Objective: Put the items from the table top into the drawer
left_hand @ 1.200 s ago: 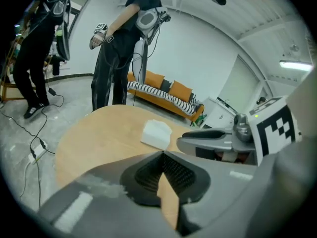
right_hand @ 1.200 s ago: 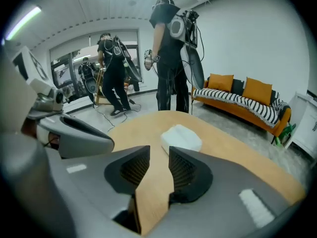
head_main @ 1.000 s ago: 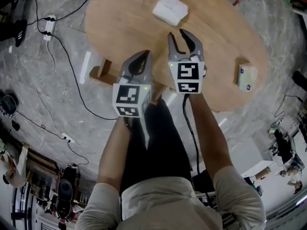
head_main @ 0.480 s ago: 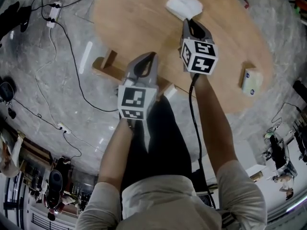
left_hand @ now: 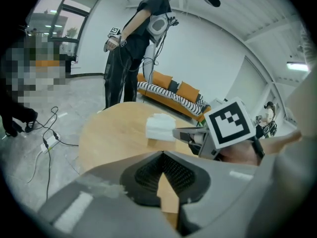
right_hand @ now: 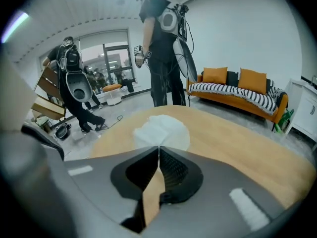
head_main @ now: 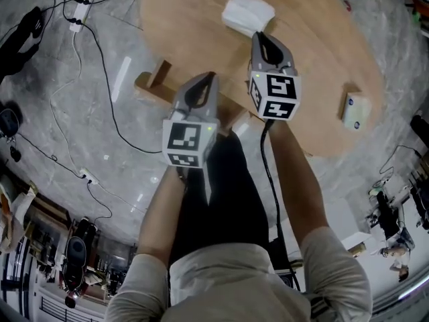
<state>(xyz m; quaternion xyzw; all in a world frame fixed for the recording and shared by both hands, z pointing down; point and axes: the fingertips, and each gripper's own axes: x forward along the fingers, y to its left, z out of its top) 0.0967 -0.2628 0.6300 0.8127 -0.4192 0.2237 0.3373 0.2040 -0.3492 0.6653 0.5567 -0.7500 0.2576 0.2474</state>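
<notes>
The white pack (head_main: 247,12) lies on the far part of the oval wooden table (head_main: 194,32), directly in front of the right gripper (head_main: 258,35). In the head view the gripper's tips come right up to the pack's near edge. In the right gripper view (right_hand: 158,148) the pack (right_hand: 161,130) sits just past the point where the jaws meet. From the left gripper view the right gripper (left_hand: 174,131) reaches the side of the pack (left_hand: 159,127) from the right.

The pack is white, soft-looking and roughly rectangular with rounded corners, lying flat on the wood. A second item, a small white box (head_main: 355,109) with a blue mark, rests near the table's right edge, well apart from both grippers.

The right gripper's jaws have just been closing and now stand with their tips together. Nothing shows between the ribbed pads behind the tips, only the wood below. Whether the tips pinch a bit of the pack's edge cannot be told.

The left gripper (head_main: 213,77) is held near the table's near edge, above a wooden piece (head_main: 153,86) that juts out from under it, well short of the pack. Its jaws (left_hand: 162,152) are also closed tip to tip and hold nothing.
</notes>
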